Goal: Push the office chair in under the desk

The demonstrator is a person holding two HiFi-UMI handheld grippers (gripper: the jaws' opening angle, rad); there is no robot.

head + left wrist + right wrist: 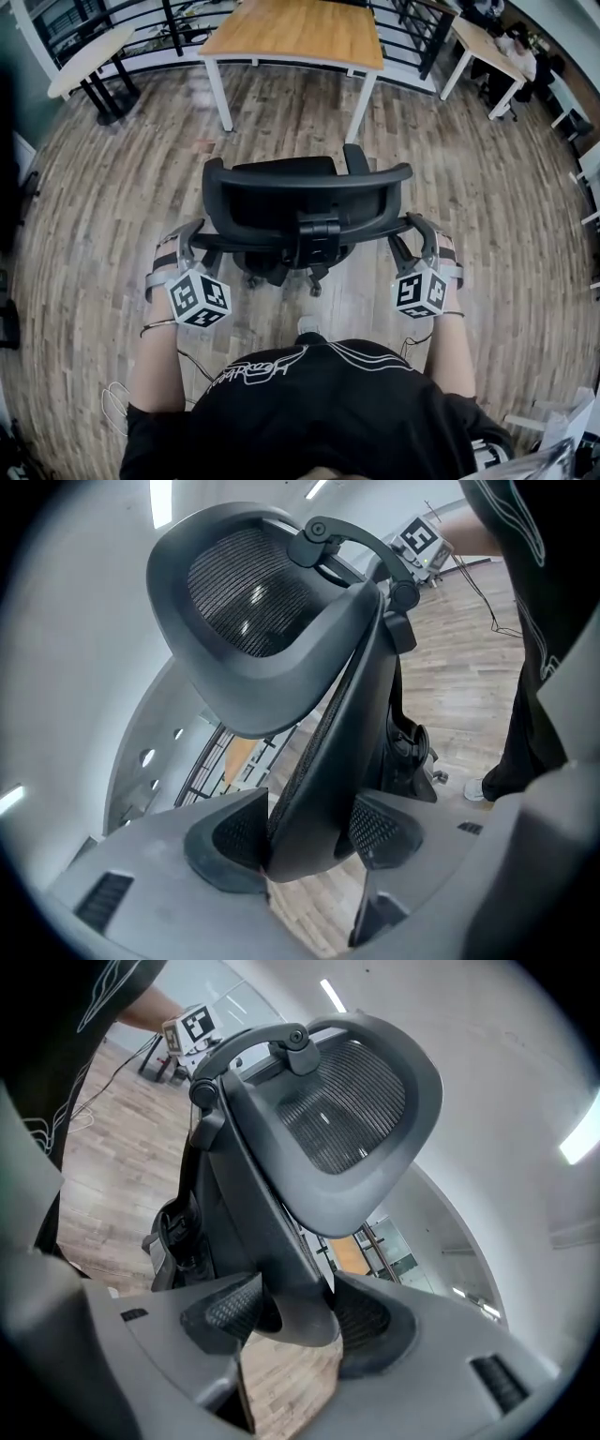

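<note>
Chair: the office chair (305, 202) stands on the wood floor (103, 216); it is in front of the desk (300, 33) and apart from it; its back is turned to the person

Left gripper: the left gripper (307, 832) is squeezed onto the left edge of the chair back (328, 752); both pads press on it

Right gripper: the right gripper (298, 1316) is squeezed onto the right edge the same way

Desk: wood top; white legs
</note>
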